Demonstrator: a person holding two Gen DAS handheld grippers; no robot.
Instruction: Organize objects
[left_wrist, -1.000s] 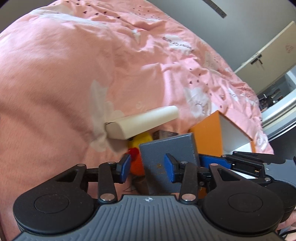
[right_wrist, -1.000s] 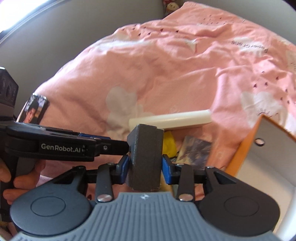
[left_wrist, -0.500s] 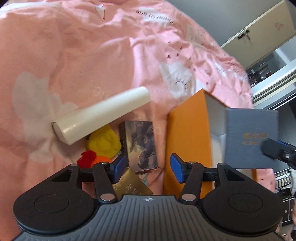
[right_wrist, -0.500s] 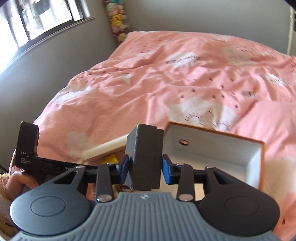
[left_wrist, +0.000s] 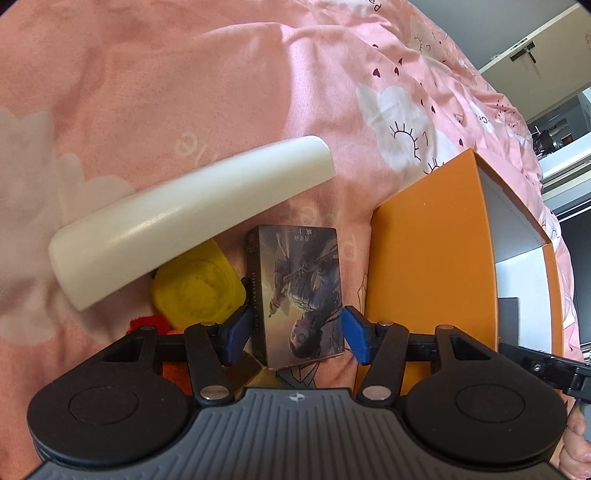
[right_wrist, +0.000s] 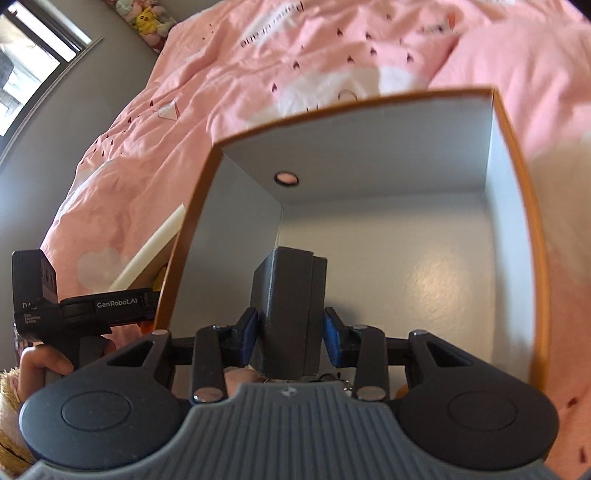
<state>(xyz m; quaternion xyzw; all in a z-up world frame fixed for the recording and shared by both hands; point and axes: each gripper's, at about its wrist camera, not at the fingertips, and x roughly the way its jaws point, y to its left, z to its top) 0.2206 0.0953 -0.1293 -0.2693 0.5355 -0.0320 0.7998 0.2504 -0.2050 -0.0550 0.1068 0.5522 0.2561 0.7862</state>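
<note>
Inside the orange box (right_wrist: 517, 177): right gripper (right_wrist: 290, 332) clamps the grey box (right_wrist: 288, 295), probably not released yet. Left gripper (left_wrist: 295, 330) spread around the card deck (left_wrist: 299, 291); white tube (left_wrist: 184, 221), yellow toy (left_wrist: 199, 288) remain outside.

Right gripper (right_wrist: 290, 334) clamps grey box (right_wrist: 288, 314) inside orange bin (right_wrist: 517, 192).

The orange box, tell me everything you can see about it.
The orange box is open-topped, orange outside with plain white inner walls and floor, and looks like stiff card. One inner wall has a small round hole. It sits on the pink duvet, beside the picture card box. The right gripper, shut on a grey case, holds it inside the opening. Nothing else shows inside.
</note>
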